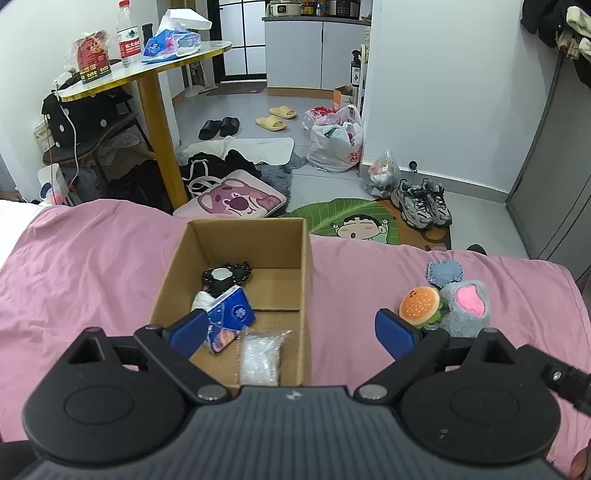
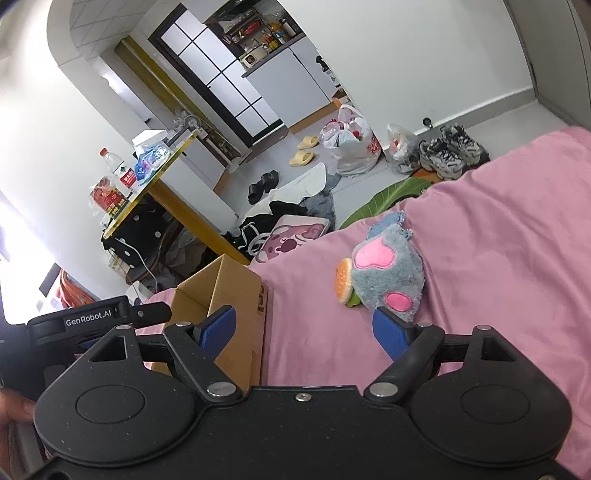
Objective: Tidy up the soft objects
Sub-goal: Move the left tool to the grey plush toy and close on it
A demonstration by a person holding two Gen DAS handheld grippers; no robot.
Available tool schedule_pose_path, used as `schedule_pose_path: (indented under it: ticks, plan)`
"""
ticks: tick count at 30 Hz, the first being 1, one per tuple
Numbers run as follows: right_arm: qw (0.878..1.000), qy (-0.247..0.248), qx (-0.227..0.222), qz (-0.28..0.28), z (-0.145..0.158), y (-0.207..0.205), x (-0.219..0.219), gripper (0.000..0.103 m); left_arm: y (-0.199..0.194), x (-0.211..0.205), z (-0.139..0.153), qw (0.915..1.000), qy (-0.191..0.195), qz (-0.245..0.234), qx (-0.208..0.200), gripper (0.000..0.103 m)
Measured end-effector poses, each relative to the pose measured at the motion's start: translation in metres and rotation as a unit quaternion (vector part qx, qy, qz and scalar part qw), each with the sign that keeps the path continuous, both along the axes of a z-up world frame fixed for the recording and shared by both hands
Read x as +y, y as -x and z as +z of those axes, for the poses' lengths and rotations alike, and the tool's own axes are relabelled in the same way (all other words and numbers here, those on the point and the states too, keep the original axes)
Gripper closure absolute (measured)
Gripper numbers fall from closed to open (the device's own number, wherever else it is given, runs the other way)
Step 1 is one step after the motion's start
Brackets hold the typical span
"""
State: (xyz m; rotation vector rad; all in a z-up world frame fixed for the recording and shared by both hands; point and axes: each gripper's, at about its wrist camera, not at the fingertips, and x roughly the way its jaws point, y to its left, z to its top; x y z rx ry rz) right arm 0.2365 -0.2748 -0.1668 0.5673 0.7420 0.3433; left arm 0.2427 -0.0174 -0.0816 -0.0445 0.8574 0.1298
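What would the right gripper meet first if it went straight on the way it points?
Probably the pink sheet: the open right gripper aims between box and grey plush, though depth is unclear.

The black arm of the left gripper (image 2: 99, 314), just left of the cardboard box (image 2: 236, 295), bears "GenRobot.AI" in white. On the round table (image 1: 155, 70) beyond the box, a dark carton (image 1: 94, 70) shows "tnt" twice in yellow. The water bottle's (image 1: 127, 35) red label is too small to read.
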Motion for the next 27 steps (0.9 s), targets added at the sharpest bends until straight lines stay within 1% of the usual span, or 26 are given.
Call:
schedule_pose_path:
  ticks: [5, 10, 15, 20, 22, 27]
  plan:
    - [1.000, -0.012, 0.011, -0.015, -0.007, -0.004, -0.013, 0.022, -0.006, -0.016, -0.003, 1.0000, -0.006, 0.003, 0.004, 0.007]
    - [0.999, -0.021, 0.023, -0.024, -0.012, -0.006, -0.028, 0.025, -0.011, -0.031, -0.007, 0.9999, -0.016, 0.001, 0.006, 0.007]
    - [0.999, -0.036, 0.032, -0.025, -0.018, -0.010, -0.038, 0.027, -0.018, -0.054, -0.010, 0.9993, -0.031, -0.021, 0.001, 0.007]
    - [0.997, -0.048, 0.040, -0.036, -0.024, -0.014, -0.049, 0.028, -0.027, -0.076, -0.015, 0.9988, -0.034, -0.035, -0.004, 0.008]
    - [0.997, -0.051, 0.046, -0.042, -0.029, -0.015, -0.053, 0.030, -0.032, -0.085, -0.019, 0.9983, -0.039, -0.042, 0.001, 0.009]
    - [0.994, -0.061, 0.064, -0.058, -0.041, -0.024, -0.062, 0.039, -0.043, -0.103, -0.028, 0.9980, -0.034, -0.054, 0.004, 0.010]
